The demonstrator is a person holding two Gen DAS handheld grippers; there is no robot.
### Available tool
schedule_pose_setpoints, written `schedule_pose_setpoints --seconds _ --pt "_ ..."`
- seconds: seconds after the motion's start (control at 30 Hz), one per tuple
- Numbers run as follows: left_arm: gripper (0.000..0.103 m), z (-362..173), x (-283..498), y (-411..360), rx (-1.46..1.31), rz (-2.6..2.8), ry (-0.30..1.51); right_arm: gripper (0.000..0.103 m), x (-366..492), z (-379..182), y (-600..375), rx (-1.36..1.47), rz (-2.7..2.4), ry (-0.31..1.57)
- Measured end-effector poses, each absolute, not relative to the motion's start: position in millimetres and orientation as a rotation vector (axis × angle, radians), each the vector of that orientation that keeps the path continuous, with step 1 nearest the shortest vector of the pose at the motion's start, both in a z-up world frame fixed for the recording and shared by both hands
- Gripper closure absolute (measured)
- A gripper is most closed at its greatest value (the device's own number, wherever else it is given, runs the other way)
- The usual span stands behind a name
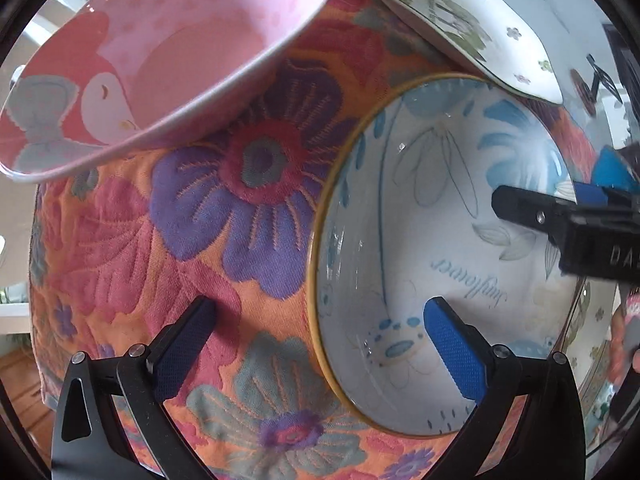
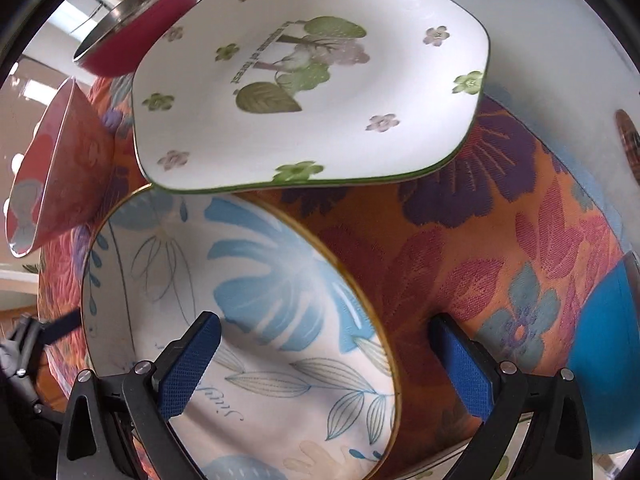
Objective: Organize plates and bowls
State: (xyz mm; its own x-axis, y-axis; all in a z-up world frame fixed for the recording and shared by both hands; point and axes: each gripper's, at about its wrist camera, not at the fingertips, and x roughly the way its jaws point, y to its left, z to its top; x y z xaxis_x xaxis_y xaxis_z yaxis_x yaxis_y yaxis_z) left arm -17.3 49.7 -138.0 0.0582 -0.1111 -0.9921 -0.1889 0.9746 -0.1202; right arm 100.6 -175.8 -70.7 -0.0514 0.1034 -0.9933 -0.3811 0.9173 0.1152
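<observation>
A blue-flowered bowl with a gold rim point(image 1: 440, 240) point(image 2: 224, 320) sits on the floral cloth. My left gripper point(image 1: 320, 340) is open, straddling the bowl's left rim, one finger inside, one outside. My right gripper point(image 2: 326, 364) is open, straddling the bowl's right rim; it shows in the left wrist view point(image 1: 532, 212). A pink bowl point(image 1: 152, 60) point(image 2: 52, 168) stands to the far left. A white plate with green flowers point(image 1: 460, 20) point(image 2: 312, 80) lies beyond the bowl.
A floral orange tablecloth point(image 1: 200, 240) point(image 2: 500, 240) covers the table. A red bowl with metal inside point(image 2: 136, 24) stands at the far left. A blue bowl point(image 2: 608, 360) sits at the right. Another plate rim point(image 1: 584, 320) lies to the right.
</observation>
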Motion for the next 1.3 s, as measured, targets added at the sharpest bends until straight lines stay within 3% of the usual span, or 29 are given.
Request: schedule_pose_setpoints --seconds 0.5,0.67,0.73,0.8,0.83,0.87,1.07,1.3 --pt "0.000 -128.6 -26.7 43.4 -0.262 0.046 1.506 0.000 79.1 -65.6 -178.6 -0.216 0.423 1.515" --pt "0.000 -120.2 -32.1 37.4 -0.215 0.053 1.416 0.000 81.3 -65.7 -178.4 -0.219 0.424 1.514" --pt "0.007 -114.5 -37.9 32.2 -0.193 0.038 1.369 0.002 77.5 -63.5 -179.3 -0.217 0.427 1.519" --pt "0.029 -105.2 -43.2 27.2 -0.189 0.014 1.338 0.017 73.7 -57.2 -174.4 -0.223 0.448 1.511" --pt "0.049 -100.2 -45.1 24.5 -0.180 0.008 1.325 0.027 69.9 -52.4 -170.2 -0.234 0.462 1.505" --pt "0.055 -96.7 -46.4 22.2 -0.165 0.009 1.322 0.028 67.5 -50.4 -167.5 -0.254 0.454 1.500" --pt "0.059 -91.0 -49.4 39.4 -0.198 -0.023 1.356 0.035 52.4 -46.1 -168.2 -0.213 0.424 1.528" --pt "0.057 -88.7 -72.2 78.5 -0.130 -0.047 1.408 0.035 5.9 -47.6 -156.1 -0.142 0.418 1.576"
